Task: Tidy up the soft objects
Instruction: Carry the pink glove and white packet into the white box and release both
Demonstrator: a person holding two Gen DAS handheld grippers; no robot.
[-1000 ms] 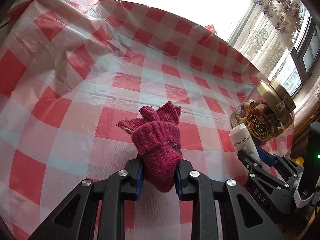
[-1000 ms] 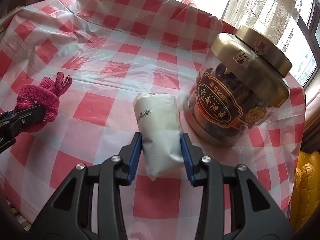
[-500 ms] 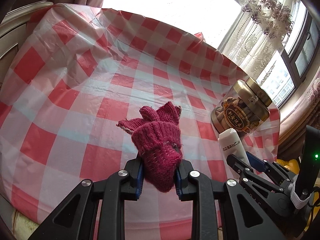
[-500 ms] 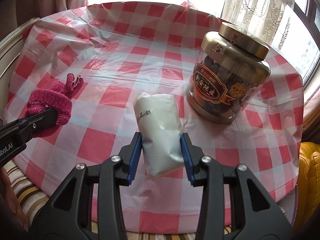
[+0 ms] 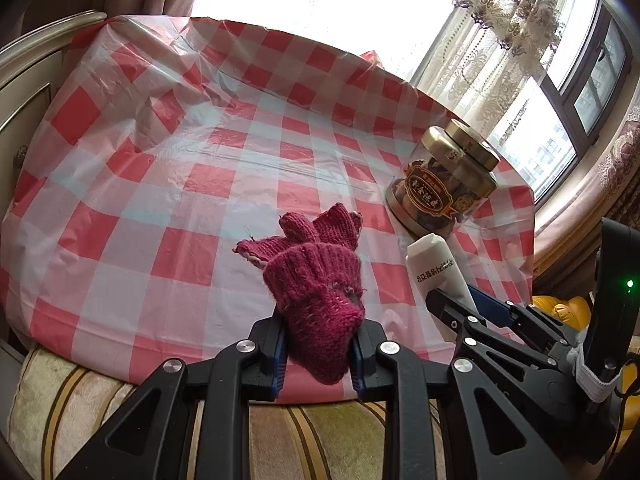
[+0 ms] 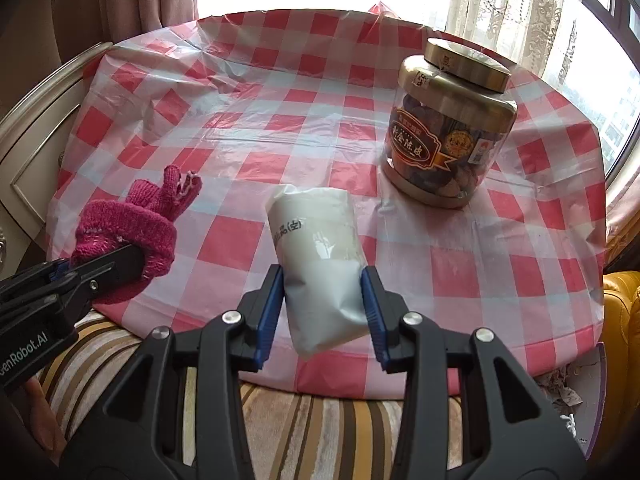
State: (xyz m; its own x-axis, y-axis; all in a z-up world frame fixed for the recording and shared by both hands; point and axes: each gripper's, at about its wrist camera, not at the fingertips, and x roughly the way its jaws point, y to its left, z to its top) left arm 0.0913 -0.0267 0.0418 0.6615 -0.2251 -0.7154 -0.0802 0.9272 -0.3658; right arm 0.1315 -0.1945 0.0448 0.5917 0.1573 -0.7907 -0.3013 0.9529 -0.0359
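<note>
Both pulled back off the worktop [image 6: 560, 240] near edge: left hand-held gripper [image 5: 318, 350] clamping glove [image 5: 316, 280], right hand-held gripper [image 6: 323, 312] clamping white pouch [image 6: 320, 264] — pickup done, placement pending.

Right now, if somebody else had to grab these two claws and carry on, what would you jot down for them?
Left claw: shut on the pink knitted glove, held in the air.
Right claw: shut on the white soft pouch, also off the table.
Both hang over the near edge of the checked tablecloth, above a striped cushion.
A gold-lidded jar stands alone on the cloth, on the right.
Done: both soft things picked up.
Left: set them down somewhere; no bin or basket is in sight.
</note>
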